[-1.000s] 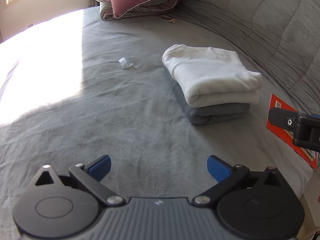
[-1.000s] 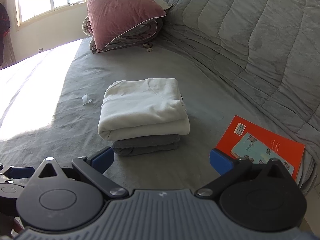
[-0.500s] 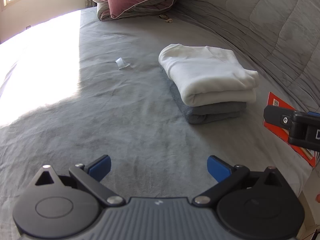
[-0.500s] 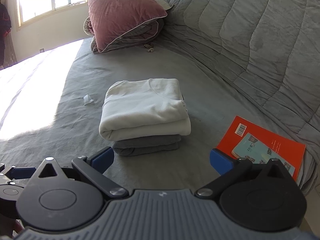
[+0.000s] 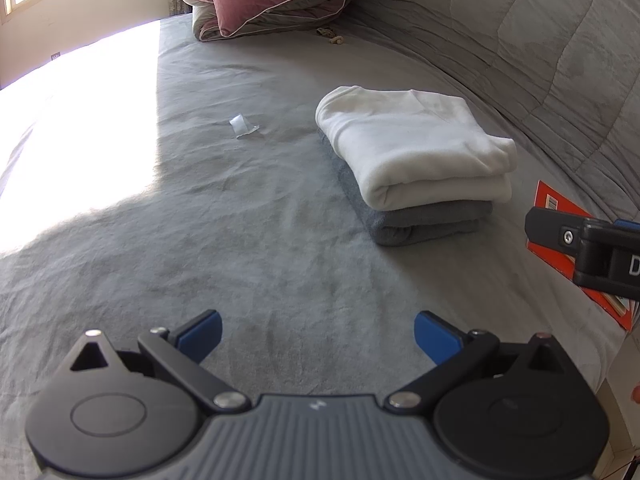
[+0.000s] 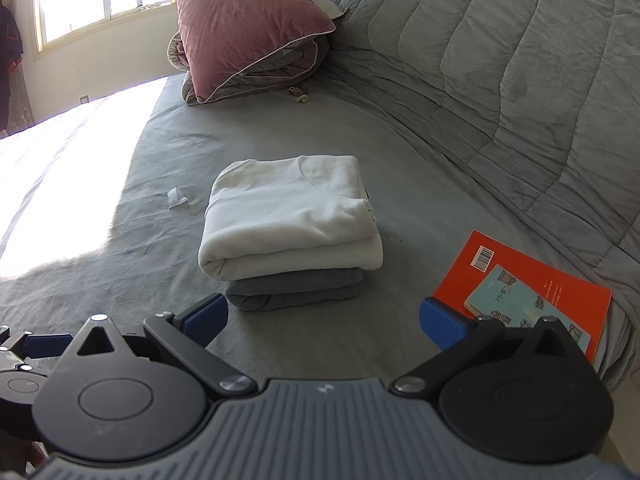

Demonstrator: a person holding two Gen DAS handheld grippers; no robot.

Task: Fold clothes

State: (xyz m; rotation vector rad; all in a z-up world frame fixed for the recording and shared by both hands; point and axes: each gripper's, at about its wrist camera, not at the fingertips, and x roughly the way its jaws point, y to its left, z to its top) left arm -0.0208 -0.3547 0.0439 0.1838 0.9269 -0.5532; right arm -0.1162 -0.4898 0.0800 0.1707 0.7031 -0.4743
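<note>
Clothes make up a neat two-layer stack on the grey bed cover [image 6: 120,280]: a white fleecy sweatshirt [image 6: 288,220] folded into a thick rectangle on top of a folded grey knit garment [image 6: 296,290]. The stack lies toward the right side of the bed, near the quilted grey blanket [image 6: 500,80] that rises along that edge. Both garments look finished, so the folding appears done or nearly so.

The left gripper [image 5: 318,336] hovers over bare cover in front of the stack, its blue-padded fingers spread wide with nothing between them. The right gripper [image 6: 324,320] is equally wide open and empty, just short of the stack's near edge.

The main risk from here is disturbing what is already tidy. The sweatshirt is soft and bulky, with rounded folds, so a finger brushing its near edge could drag the top layer askew or push it off the thinner grey piece. The cover itself is loose and wrinkled; catching it could tug the whole stack.

An orange glossy book [image 6: 520,276] with a smaller pale-blue booklet [image 6: 528,312] on it lies by the bed's right edge, close to the right gripper's outer finger, and could be knocked off. A small crumpled white scrap [image 5: 242,126] lies left of the stack, and a plump mauve pillow [image 6: 244,28] rests on a rolled duvet at the far end.
</note>
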